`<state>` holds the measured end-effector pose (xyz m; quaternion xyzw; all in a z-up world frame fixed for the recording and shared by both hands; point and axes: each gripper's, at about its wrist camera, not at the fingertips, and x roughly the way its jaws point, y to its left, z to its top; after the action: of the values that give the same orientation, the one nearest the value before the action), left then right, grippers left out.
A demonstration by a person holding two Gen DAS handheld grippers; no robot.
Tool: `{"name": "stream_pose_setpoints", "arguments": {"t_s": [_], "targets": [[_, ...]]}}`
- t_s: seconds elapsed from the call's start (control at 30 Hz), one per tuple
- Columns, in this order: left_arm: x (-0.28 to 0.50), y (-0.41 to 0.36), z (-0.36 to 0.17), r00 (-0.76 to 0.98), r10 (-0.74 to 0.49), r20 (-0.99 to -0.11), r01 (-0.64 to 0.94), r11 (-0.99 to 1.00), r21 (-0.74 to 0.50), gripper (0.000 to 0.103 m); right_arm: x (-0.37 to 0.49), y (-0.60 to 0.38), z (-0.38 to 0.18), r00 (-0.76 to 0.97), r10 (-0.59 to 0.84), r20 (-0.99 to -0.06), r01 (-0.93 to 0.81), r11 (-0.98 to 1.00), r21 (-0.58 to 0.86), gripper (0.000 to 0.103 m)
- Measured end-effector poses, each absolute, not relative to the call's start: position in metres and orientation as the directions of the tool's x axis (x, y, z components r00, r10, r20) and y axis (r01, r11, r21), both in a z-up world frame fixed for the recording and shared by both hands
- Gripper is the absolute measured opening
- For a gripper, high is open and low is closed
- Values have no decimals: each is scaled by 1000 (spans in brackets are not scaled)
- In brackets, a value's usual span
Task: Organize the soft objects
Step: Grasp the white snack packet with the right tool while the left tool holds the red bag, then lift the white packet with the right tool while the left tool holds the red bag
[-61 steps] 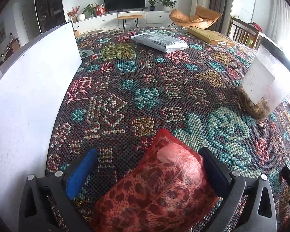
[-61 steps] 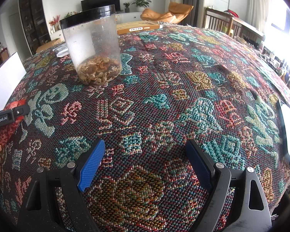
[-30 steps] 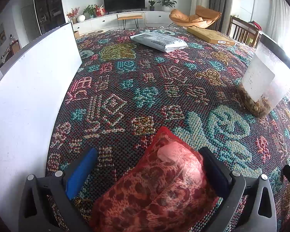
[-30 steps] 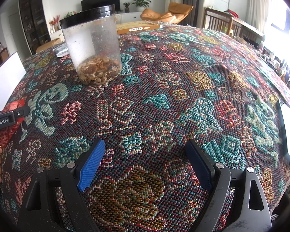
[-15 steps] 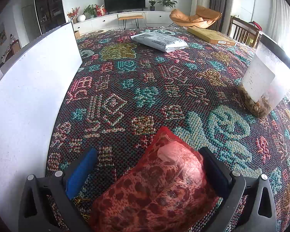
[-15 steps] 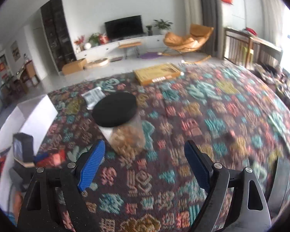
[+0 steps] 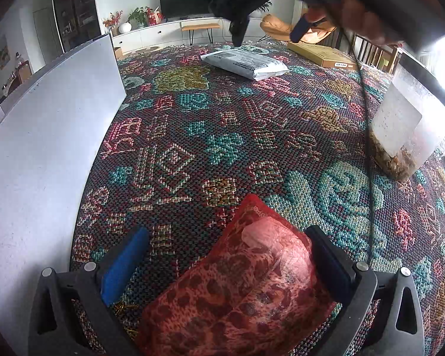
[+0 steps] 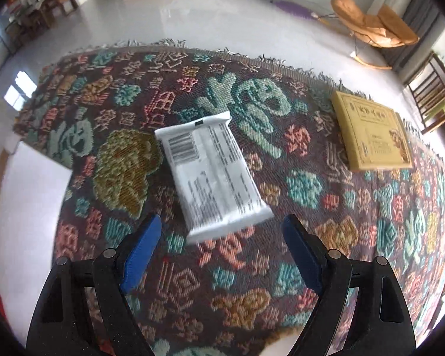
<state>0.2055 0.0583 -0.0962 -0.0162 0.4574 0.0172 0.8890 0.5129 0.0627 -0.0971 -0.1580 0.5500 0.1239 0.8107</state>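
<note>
Red pouch (image 7: 240, 290) lay on the woven cloth (image 7: 222, 148) between the spread fingers of the left gripper (image 7: 222, 267), touching the right finger. The right gripper (image 8: 222, 249) hung released above the white packet (image 8: 210, 175).

The cloth (image 7: 192, 136) under both grippers was dark, woven with teal, red, pink and mustard motifs; between the left gripper's (image 7: 228, 264) fingers lay a red pouch (image 7: 240, 290) with darker leopard-like spots; its left pad (image 7: 124, 264) was blue; ahead of the right gripper's (image 8: 222, 240) fingers lay a white packet (image 8: 213, 175) with black print and a barcode; beyond its right finger sat a mustard-yellow box (image 8: 370, 133).
</note>
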Motion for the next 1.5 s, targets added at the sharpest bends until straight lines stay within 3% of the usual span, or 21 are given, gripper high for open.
{"name": "stream_pose_setpoints", "arguments": {"t_s": [0.2, 0.23, 0.27, 0.37, 0.53, 0.63, 0.83, 0.97, 1.07, 1.17, 1.27, 1.4, 1.43, 1.5], "targets": [[205, 59, -96, 581, 16, -814, -45, 999, -13, 103, 541, 73, -146, 297, -12, -955, -385, 913, -132, 83], [205, 59, -96, 581, 16, -814, -45, 999, -13, 103, 538, 70, -147, 310, -11, -951, -385, 913, -137, 65], [206, 58, -96, 581, 16, -814, -45, 999, -13, 103, 536, 65, -145, 317, -6, -949, -370, 920, -129, 56], [205, 58, -96, 581, 16, -814, -45, 999, -13, 103, 526, 44, -120, 302, 87, -949, -304, 953, -9, 50], [206, 58, -96, 581, 16, -814, -45, 999, -13, 103, 474, 7, -37, 386, 231, -893, -311, 944, 110, 50], [205, 59, -96, 583, 7, -812, -44, 999, -23, 103, 436, -14, 11, 449, 251, -858, -320, 941, 108, 50], [195, 90, -89, 644, -161, -748, -47, 967, -249, 103, 369, -86, 50, 511, 232, -827, -285, 954, 92, 50], [196, 90, -90, 643, -161, -749, -48, 967, -249, 103, 354, -116, 28, 524, 177, -833, -226, 972, 64, 50], [197, 85, -89, 633, -135, -762, -48, 976, -213, 103, 333, -140, 16, 630, 85, -772, -155, 988, -17, 50], [197, 83, -90, 633, -132, -763, -48, 977, -209, 103, 319, -175, -3, 663, 34, -748, -56, 998, -4, 51], [201, 73, -92, 617, -89, -782, -51, 987, -152, 103, 330, -207, -41, 582, -10, -813, -15, 1000, -24, 51], [207, 52, -96, 586, 38, -809, -42, 999, 16, 103, 349, -228, -99, 490, -63, -869, 7, 998, -69, 52], [208, 55, -97, 580, 20, -814, -42, 999, -5, 103, 354, -232, -111, 476, -39, -879, 1, 999, -44, 55], [206, 60, -95, 584, -1, -812, -46, 998, -35, 103, 360, -241, -135, 426, 34, -904, -5, 999, 35, 72]]}}
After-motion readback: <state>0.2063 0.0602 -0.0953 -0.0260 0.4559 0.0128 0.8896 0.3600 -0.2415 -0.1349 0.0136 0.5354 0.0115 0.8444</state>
